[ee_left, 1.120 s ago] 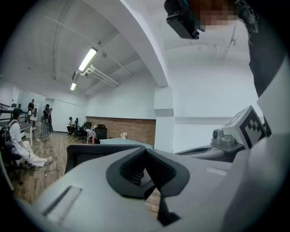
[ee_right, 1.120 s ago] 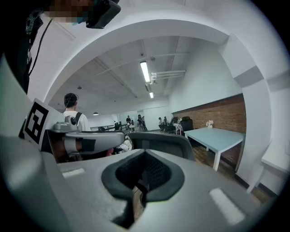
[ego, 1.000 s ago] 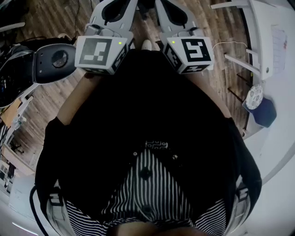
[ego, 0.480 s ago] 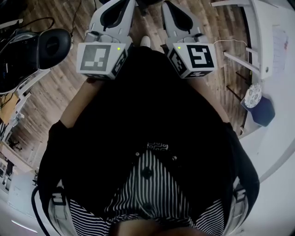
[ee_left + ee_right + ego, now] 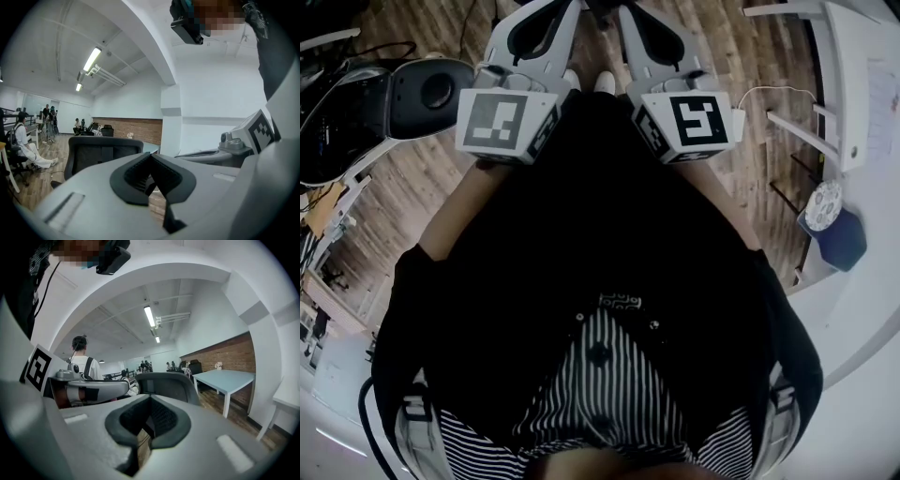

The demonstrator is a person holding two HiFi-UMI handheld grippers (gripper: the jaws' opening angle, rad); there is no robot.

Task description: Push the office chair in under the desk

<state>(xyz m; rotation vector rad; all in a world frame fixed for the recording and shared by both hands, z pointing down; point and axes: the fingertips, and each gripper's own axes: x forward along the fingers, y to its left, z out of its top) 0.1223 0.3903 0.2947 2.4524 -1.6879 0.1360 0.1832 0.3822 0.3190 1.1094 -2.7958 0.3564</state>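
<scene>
The black office chair (image 5: 427, 94) stands on the wooden floor at the left of the head view, apart from both grippers. Its mesh back (image 5: 103, 154) rises just beyond the jaws in the left gripper view, and the chair back (image 5: 164, 383) shows likewise in the right gripper view. My left gripper (image 5: 565, 9) and right gripper (image 5: 625, 9) are side by side in front of my body, pointing forward. Both are shut with nothing between the jaws. A white desk (image 5: 834, 84) runs along the right edge.
A light blue table (image 5: 225, 378) stands by a brick wall ahead on the right. Several people (image 5: 23, 140) sit and stand farther back in the room. A dark blue bin (image 5: 836, 234) sits under the white desk. Cables lie on the floor at the left.
In the head view the chair at the left has slid up and a little right, and the floor has shifted. Both grippers keep their side-by-side pose and stay shut.
</scene>
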